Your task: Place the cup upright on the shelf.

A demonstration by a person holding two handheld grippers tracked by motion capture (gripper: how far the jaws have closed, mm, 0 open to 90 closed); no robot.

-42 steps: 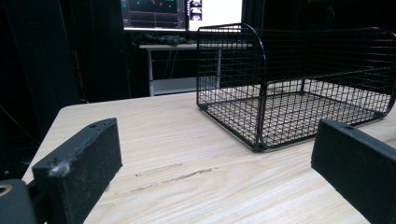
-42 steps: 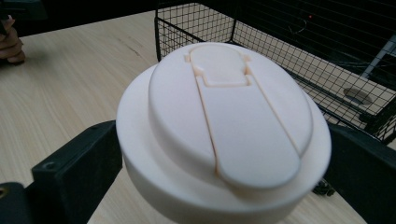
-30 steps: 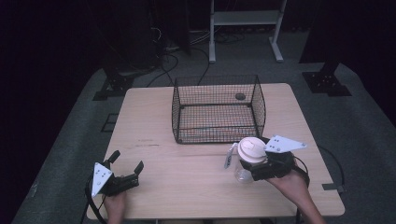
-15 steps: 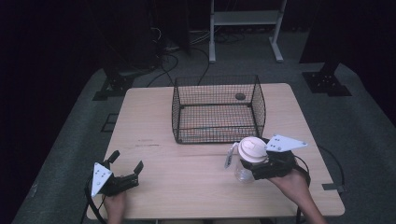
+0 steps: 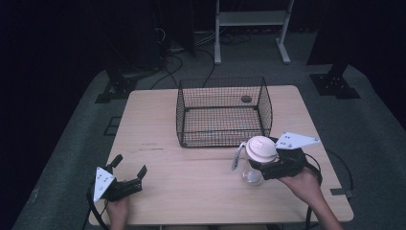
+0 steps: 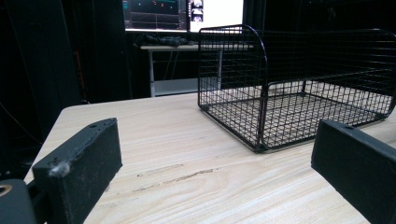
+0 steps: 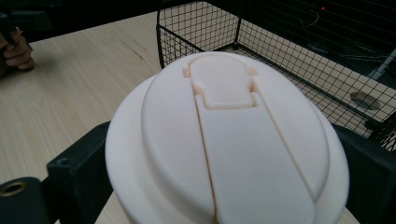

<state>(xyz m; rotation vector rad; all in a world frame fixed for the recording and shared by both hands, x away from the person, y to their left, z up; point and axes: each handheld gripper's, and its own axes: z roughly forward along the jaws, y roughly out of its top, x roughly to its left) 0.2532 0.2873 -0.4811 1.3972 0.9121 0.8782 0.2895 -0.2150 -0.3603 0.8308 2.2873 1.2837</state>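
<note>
White plastic marks the lid of a clear jug (image 5: 256, 160), which is clamped just under that lid by the right gripper (image 5: 268, 165) near the table's right front, close beside the wire basket (image 5: 222, 112). The left gripper (image 5: 129, 167) is held idle with its jaws wide apart and nothing between them. For a clean placement (judged from the layout), the jug should be kept upright, raised above the basket's near wall, and lowered onto the mesh floor before release.
</note>
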